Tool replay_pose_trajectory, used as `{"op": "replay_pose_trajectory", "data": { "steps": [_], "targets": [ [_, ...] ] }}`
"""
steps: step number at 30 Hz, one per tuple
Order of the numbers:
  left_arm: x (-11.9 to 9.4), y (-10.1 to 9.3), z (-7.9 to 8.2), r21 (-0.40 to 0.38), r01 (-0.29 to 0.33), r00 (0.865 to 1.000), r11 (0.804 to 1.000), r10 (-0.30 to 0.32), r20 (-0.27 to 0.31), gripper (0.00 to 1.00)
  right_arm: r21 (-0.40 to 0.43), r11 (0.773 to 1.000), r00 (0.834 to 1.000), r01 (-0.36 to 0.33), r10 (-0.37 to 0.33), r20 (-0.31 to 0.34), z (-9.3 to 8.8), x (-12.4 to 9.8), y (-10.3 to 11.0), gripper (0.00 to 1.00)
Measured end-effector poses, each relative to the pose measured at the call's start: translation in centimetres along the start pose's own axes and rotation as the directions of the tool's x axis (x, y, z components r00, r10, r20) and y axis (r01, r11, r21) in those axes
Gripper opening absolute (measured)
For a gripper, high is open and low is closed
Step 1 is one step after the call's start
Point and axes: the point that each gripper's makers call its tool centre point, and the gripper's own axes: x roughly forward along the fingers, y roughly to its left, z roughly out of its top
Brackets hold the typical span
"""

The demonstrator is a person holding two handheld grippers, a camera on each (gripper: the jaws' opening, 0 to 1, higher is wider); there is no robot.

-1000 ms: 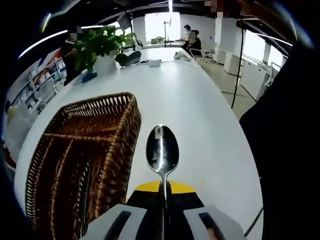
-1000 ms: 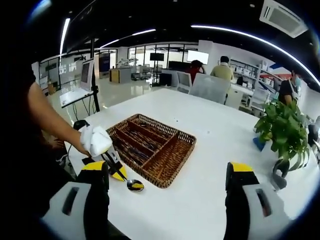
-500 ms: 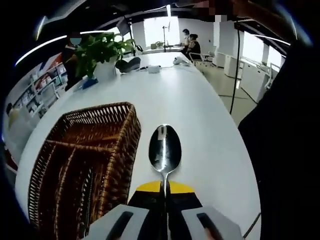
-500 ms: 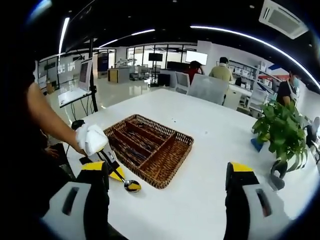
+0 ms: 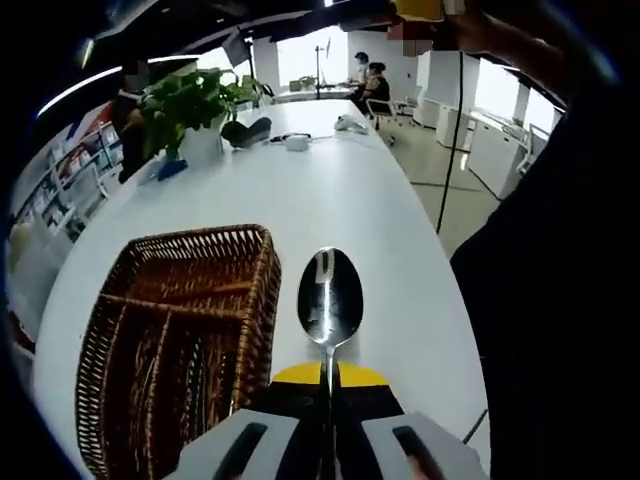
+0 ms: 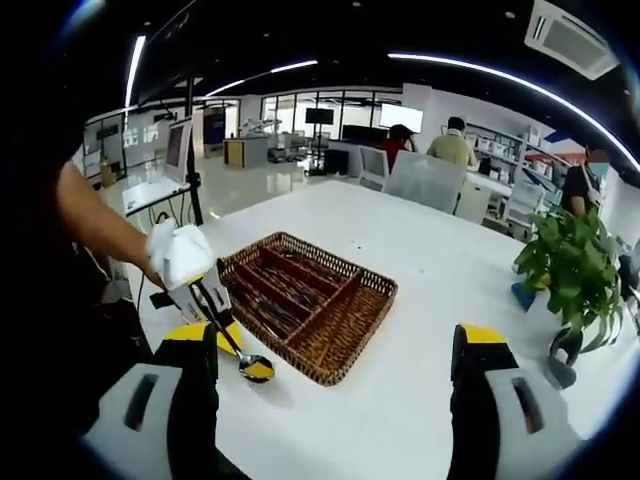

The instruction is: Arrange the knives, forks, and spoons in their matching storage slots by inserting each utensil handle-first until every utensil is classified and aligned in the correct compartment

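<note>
Spoon beside basket rim

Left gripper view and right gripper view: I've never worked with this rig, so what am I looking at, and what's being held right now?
No robot arm here: a person holds a two-jaw gripper in each hand, each with a fisheye camera looking along its jaws. In the left gripper view, the left gripper is shut on a spoon, bowl pointing forward, beside a wicker tray with compartments, on a white table. The right gripper view looks across the same table: the right gripper is open and holds nothing, and the left gripper with its spoon shows near the tray's corner. Some utensils already lie in the tray. A potted plant stands further along the table.
</note>
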Motion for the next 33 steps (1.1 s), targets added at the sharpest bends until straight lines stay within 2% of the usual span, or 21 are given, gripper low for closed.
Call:
{"op": "replay_pose_trajectory", "data": {
  "steps": [3, 12, 16, 22, 27, 33],
  "targets": [
    [-0.6, -0.2, 0.1, 0.001, 0.012, 1.0, 1.0, -0.012, -0.014, 0.0, -0.007, 1.0, 1.0, -0.008, 0.008, 0.005, 0.3, 0.1, 0.1, 0.99],
    [-3.4, 0.8, 0.4, 0.0, -0.024, 0.999, 1.0, 0.024, -0.034, 0.0, -0.018, 0.999, 0.999, -0.029, 0.03, 0.011, 0.9, 0.7, 0.4, 0.99],
    [-4.9, 1.4, -0.2, -0.003, -0.026, 0.998, 1.0, 0.025, -0.062, 0.0, -0.02, 0.999, 0.999, -0.036, 0.036, 0.012, 1.0, 1.0, 0.6, 0.99],
    [-6.8, 2.2, 0.0, 0.022, -0.037, 0.994, 0.999, 0.039, -0.098, 0.0, -0.021, 0.999, 0.999, -0.04, 0.041, 0.021, 1.4, 1.2, 0.4, 0.99],
    [-8.4, 2.7, 0.8, 0.024, -0.039, 0.995, 0.999, 0.041, -0.093, 0.0, -0.019, 0.999, 0.999, -0.043, 0.044, 0.028, 1.7, 1.3, 0.2, 0.99],
    [-11.2, 3.6, 1.9, 0.039, -0.067, 0.992, 0.997, 0.071, -0.104, 0.0, 0.008, 0.996, 0.996, -0.094, 0.094, 0.002, 1.6, 1.4, 0.8, 0.99]
  ]
}}
